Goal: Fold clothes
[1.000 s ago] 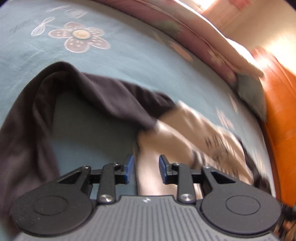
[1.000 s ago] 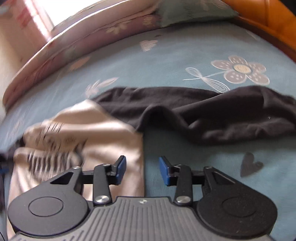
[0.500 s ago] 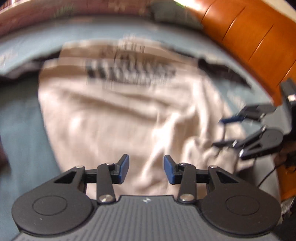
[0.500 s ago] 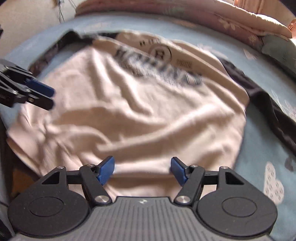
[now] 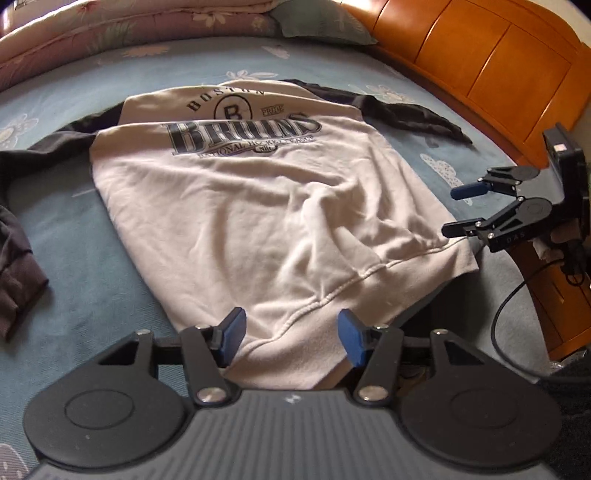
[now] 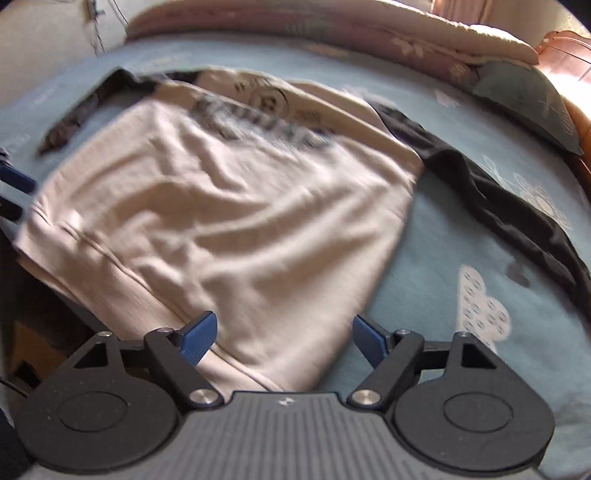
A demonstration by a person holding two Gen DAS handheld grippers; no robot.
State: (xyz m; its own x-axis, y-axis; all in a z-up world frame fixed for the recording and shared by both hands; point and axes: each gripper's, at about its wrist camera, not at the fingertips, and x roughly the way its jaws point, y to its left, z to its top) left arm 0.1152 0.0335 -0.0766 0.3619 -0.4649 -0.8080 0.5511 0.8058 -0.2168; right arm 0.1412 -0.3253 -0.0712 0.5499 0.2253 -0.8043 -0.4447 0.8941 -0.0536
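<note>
A beige sweatshirt with black sleeves and a dark "Bruins" print lies spread flat on the blue flowered bedsheet. Its hem points toward me. My left gripper is open, with its blue pads just above the hem's near corner and nothing between them. My right gripper shows at the right, open, beside the hem's other corner. In the right wrist view the sweatshirt is blurred. There the right gripper stands wide open over the hem corner. One black sleeve trails off to the right.
An orange wooden bed frame runs along the right. A folded pinkish quilt and a grey-green pillow lie at the far end of the bed. A black cable hangs below the right gripper. The other black sleeve is bunched at the left.
Both views have swung from the sleeve and shoulder area to the hem end of the sweatshirt. Both grippers have opened wider. The sweatshirt lies spread as before.
</note>
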